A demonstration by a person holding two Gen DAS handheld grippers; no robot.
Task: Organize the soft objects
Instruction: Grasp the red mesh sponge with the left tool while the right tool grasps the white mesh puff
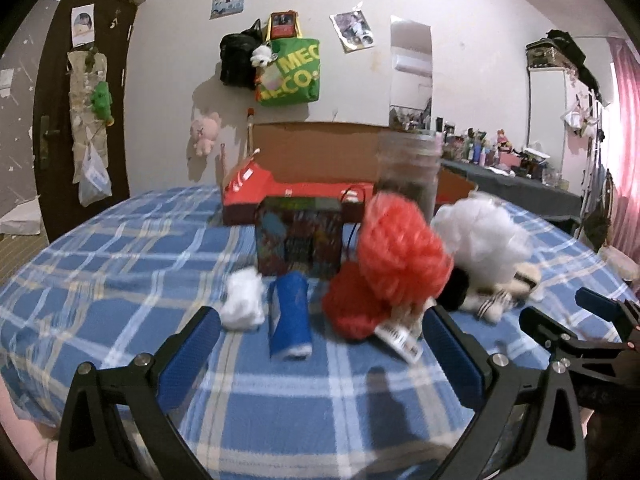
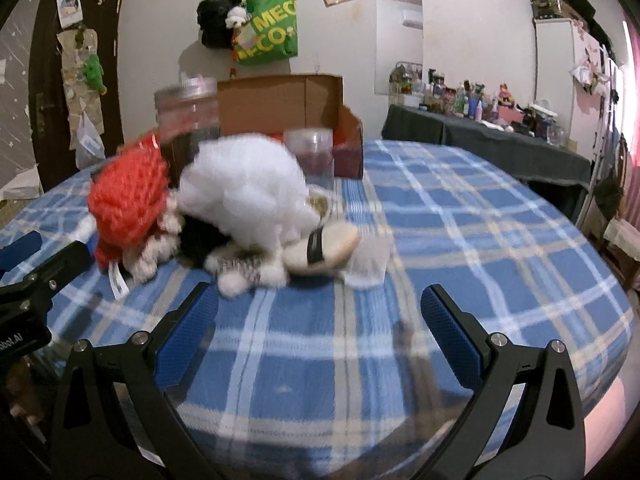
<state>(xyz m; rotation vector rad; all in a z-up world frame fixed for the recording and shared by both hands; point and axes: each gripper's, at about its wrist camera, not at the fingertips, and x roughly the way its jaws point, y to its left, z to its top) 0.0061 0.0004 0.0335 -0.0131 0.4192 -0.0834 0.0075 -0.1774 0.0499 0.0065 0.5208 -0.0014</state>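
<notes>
A red knitted toy [image 1: 396, 256] lies on the blue plaid bed cover [image 1: 120, 248], with a large white fluff clump [image 1: 480, 236] and a black-and-white plush [image 1: 496, 300] to its right. A small white fluff ball [image 1: 242, 300] and a blue roll [image 1: 290, 320] lie just ahead of my left gripper [image 1: 320, 340], which is open and empty. My right gripper [image 2: 320, 320] is open and empty, just short of the plush [image 2: 256, 272], the white fluff [image 2: 244, 196] and the red toy [image 2: 128, 196]. The right gripper also shows in the left wrist view [image 1: 560, 316].
A patterned tin box [image 1: 300, 236] stands behind the blue roll. An open cardboard box with red lining [image 1: 316, 160] sits at the back, with a tall clear jar [image 1: 408, 172] beside it. A smaller clear cup [image 2: 314, 156] stands behind the fluff. A cluttered side table [image 2: 480, 120] is far right.
</notes>
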